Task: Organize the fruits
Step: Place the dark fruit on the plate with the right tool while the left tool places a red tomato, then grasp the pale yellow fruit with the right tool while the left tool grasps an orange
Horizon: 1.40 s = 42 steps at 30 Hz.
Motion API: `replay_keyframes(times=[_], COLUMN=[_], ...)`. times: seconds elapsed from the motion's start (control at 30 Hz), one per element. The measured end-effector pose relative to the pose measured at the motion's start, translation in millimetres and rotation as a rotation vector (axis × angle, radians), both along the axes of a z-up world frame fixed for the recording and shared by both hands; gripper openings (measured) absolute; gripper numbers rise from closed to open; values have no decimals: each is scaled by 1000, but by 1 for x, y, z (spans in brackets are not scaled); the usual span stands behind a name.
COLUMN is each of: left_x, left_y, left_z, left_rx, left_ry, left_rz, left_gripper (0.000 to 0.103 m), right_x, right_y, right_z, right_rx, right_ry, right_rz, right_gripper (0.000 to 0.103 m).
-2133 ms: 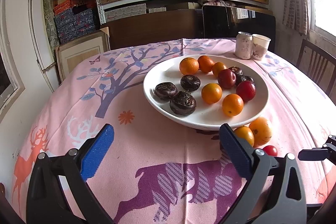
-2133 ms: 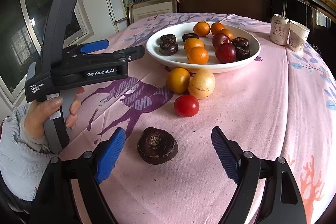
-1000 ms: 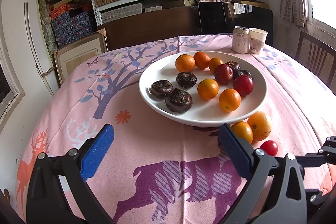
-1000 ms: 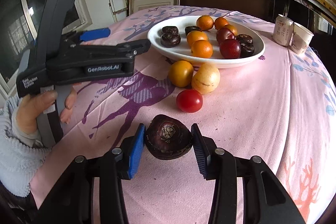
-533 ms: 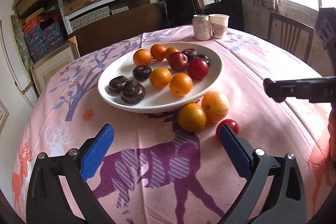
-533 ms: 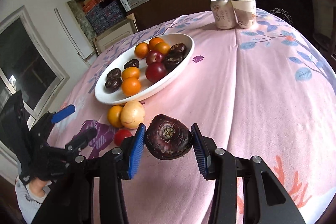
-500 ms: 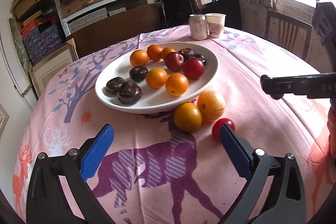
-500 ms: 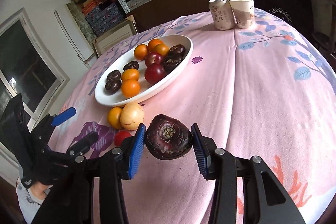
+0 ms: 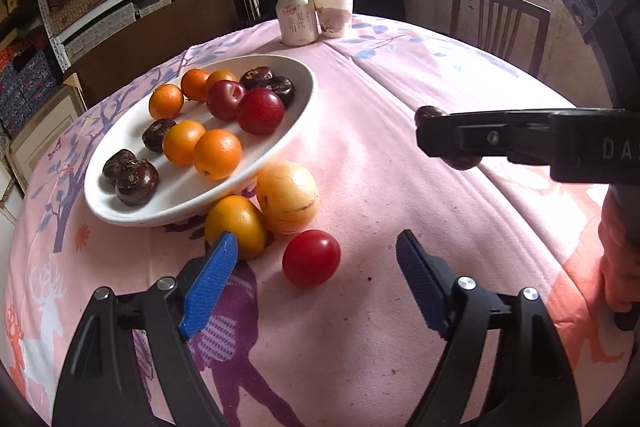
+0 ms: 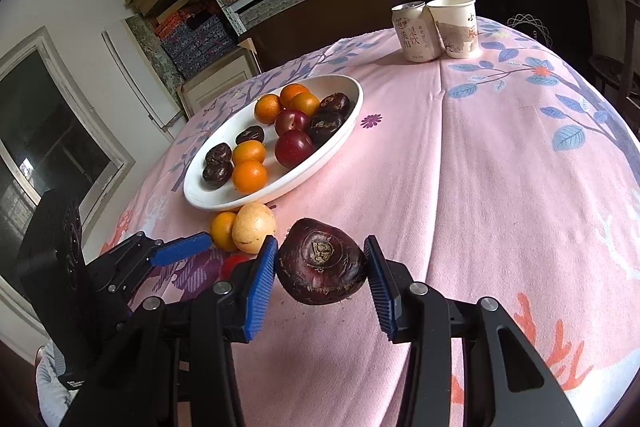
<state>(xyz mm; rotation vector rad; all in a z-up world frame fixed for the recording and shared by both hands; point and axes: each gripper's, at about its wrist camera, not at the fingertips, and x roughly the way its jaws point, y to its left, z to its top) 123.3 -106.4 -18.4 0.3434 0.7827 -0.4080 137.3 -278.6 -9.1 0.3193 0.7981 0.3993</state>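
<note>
From my left wrist, my left gripper is grasping nothing, its jaws having just been closing around the red fruit lying between them at twelve o'clock, near the white plate; I am judging that pickup next. From my right wrist, my right gripper is clenching the dark water chestnut, lifted off the cloth since a moment ago. The can is bearing Chinese characters.

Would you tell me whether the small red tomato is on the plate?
No. The red tomato lies on the tablecloth, outside the white plate.
</note>
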Motion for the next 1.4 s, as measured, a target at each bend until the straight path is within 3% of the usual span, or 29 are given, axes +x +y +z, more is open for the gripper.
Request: replay_keyframes(times=[0.03,0.07,0.23,0.3,0.37,0.57,0.7,0.8,0.83,0.87,0.9,0.97,1.13,1.4], left_x=[-3,-3,4,5,4,11,41,70,78,84,87,88,75,32], left_y=[-3,-4,6,9,13,43,69,85,90,95,100,108,105,86], left_z=[0,-1,-4,-3,0,36,64,67,65,63,61,56,47,41], left_rx=[11,2,-43,-61,-94,-184,-215,-207,-220,-241,-271,-309,-253,-149], left_ry=[-12,7,50,61,67,-4,-66,-77,-74,-72,-75,-82,-63,-113], left_rz=[-9,-25,13,20,11,69,163,237,254,269,285,303,272,225], left_gripper=[66,39,39,29,28,28,28,28,29,39,63,87,88,95], right_x=[0,1,1,1,0,16,45,68,75,80,82,80,63,25], right_y=[-1,-1,-1,-1,-2,7,37,61,68,71,72,71,62,49], right_z=[0,0,-2,-2,-1,20,42,44,42,40,39,35,31,11], right_rx=[2,3,1,3,10,43,-7,-19,-20,-19,-28,-55,-85,-175], right_ry=[1,2,11,11,3,-16,-55,-55,-60,-73,-83,-92,-86,-64], right_rz=[-3,-5,-8,-11,-14,18,54,85,91,91,79,85,103,121], right_gripper=[45,45,45,45,45,45,45,45,45,49,64,68,68,68])
